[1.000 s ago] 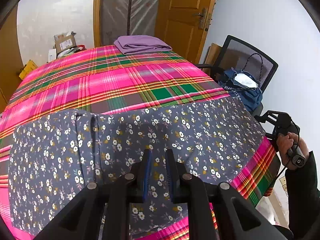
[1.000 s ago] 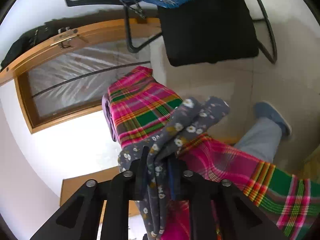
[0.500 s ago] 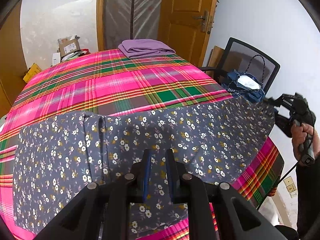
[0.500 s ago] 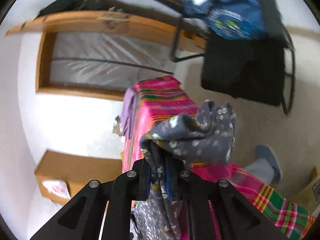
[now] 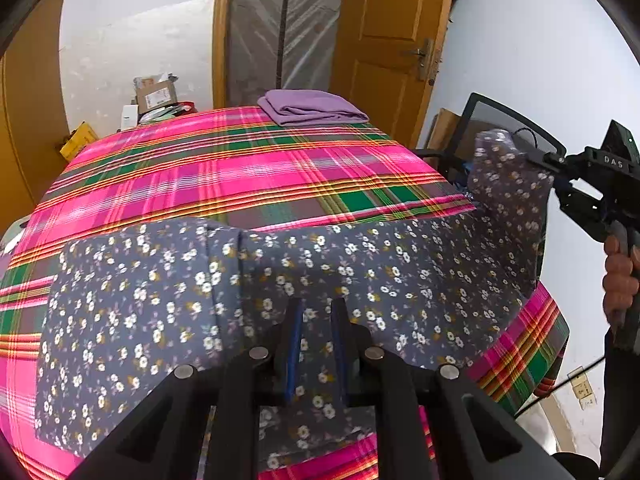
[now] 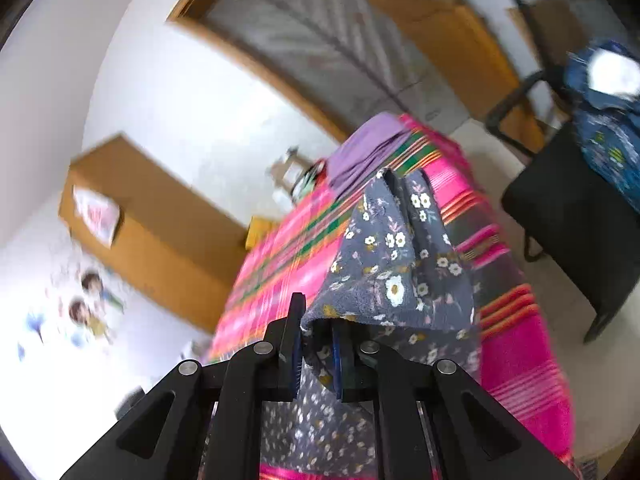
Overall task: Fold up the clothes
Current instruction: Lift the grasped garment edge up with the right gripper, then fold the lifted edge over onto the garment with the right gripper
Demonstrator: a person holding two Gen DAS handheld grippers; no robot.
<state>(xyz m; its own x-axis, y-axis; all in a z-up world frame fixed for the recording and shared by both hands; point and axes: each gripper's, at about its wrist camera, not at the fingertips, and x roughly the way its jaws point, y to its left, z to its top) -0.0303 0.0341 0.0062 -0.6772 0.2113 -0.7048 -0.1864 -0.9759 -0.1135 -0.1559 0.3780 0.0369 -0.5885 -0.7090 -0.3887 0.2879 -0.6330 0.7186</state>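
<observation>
Right claw (image 6: 316, 344) lifts floral cloth (image 6: 400, 276) edge off bed (image 6: 520, 360).

Your left gripper (image 5: 316, 344) pinches the near edge of the grey floral garment (image 5: 256, 280) spread across the plaid tablecloth (image 5: 224, 172). At right, your right gripper (image 5: 548, 168) lifts its far corner. A folded purple cloth (image 5: 310, 107) lies far back.

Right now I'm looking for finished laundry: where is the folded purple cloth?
In the left wrist view the folded purple cloth lies at the plaid table's far edge, before the wooden door.
</observation>
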